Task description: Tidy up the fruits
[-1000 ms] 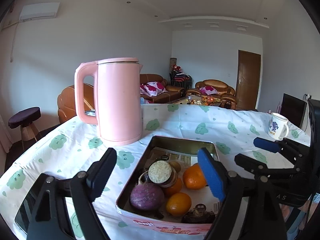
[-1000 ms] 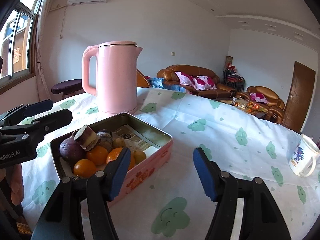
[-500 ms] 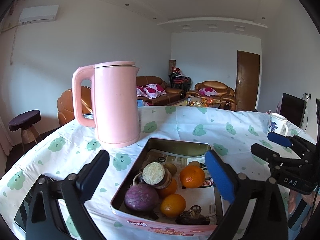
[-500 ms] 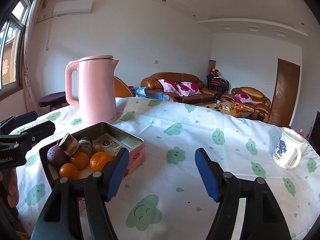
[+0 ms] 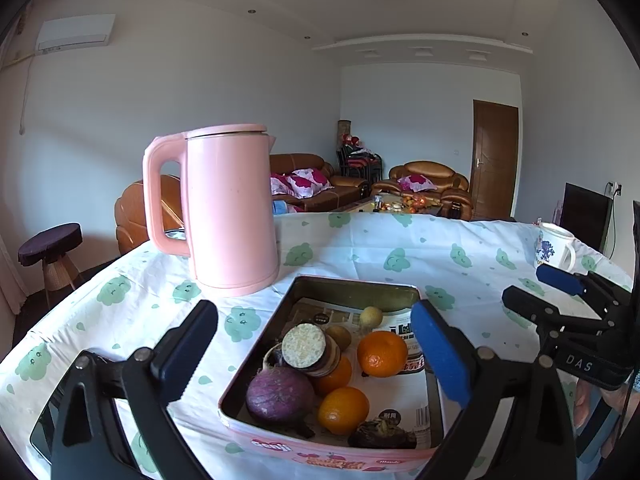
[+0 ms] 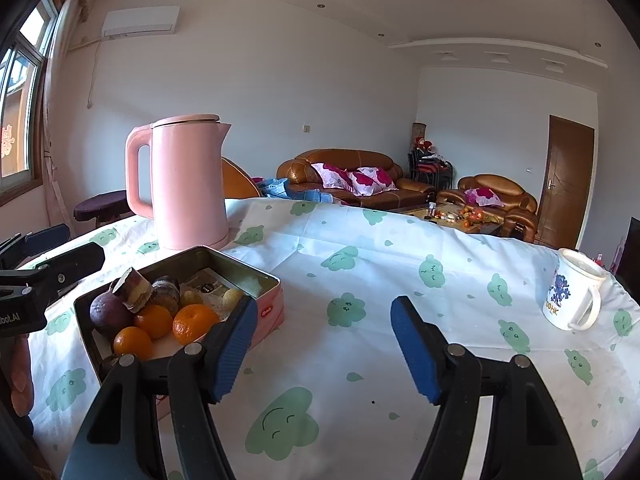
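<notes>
A pink metal tin (image 5: 352, 286) (image 6: 270, 310) sits on the table and holds three oranges (image 5: 382, 353), a purple round fruit (image 5: 279, 395), a cut purple-skinned piece with a white face (image 5: 304, 345), small yellow fruits (image 5: 371, 316) and a dark wrinkled one (image 5: 382, 434). My left gripper (image 5: 316, 352) is open and empty, above the tin's near end. My right gripper (image 6: 324, 346) is open and empty, over bare cloth to the right of the tin. It also shows in the left wrist view (image 5: 560, 296).
A tall pink kettle (image 5: 230, 208) (image 6: 182, 182) stands just behind the tin to the left. A white mug with a blue flower (image 6: 572, 296) (image 5: 554, 246) stands at the table's far right. The white cloth (image 6: 400, 264) has green cloud prints. Sofas and a door lie beyond.
Both grippers have drawn back and risen a little from the tin. The right gripper has swung right, so the tin sits further left in its view. Both stay open and empty.
</notes>
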A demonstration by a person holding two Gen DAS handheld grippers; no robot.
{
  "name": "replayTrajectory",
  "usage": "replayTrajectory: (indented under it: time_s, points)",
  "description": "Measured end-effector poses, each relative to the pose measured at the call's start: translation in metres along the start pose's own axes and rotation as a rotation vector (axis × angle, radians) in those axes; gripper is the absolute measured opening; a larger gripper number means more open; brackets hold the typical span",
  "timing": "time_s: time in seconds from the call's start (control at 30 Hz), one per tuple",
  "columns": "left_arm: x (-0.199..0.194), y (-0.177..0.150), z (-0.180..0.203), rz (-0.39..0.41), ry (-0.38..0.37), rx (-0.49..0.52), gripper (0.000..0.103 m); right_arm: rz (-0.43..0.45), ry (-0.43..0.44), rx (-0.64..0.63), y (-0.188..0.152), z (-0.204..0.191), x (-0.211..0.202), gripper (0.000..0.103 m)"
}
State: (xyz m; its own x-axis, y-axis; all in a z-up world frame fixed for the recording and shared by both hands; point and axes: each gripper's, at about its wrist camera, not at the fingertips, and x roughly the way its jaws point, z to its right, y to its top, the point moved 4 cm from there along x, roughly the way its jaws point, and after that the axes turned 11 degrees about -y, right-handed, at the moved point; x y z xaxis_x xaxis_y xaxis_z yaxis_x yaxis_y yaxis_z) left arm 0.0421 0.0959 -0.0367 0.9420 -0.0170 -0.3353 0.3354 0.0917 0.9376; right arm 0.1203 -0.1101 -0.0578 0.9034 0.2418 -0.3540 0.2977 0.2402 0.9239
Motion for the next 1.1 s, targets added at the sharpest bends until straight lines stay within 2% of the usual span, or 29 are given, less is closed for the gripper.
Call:
replayTrajectory:
  time_s: [0.2,0.33,0.73,0.97,1.1]
  points:
    - [0.001,-0.001,0.005,-0.006,-0.002,0.015,0.099,0.003,-0.001,0.020,-0.001,0.003,-0.001,0.072]
    - [0.000,-0.001,0.006,-0.005,0.001,0.021,0.101,0.010,-0.006,0.027,-0.001,0.005,-0.003,0.078]
    - [0.000,0.001,0.011,-0.003,0.001,0.035,0.103,0.025,-0.014,0.054,-0.001,0.010,-0.006,0.081]
    - [0.002,0.001,0.013,-0.023,-0.043,0.003,0.103,0.027,-0.026,0.057,-0.001,0.011,-0.008,0.085]
    - [0.002,0.002,0.015,-0.018,-0.017,0.025,0.103,0.021,-0.030,0.052,-0.001,0.010,-0.006,0.086]
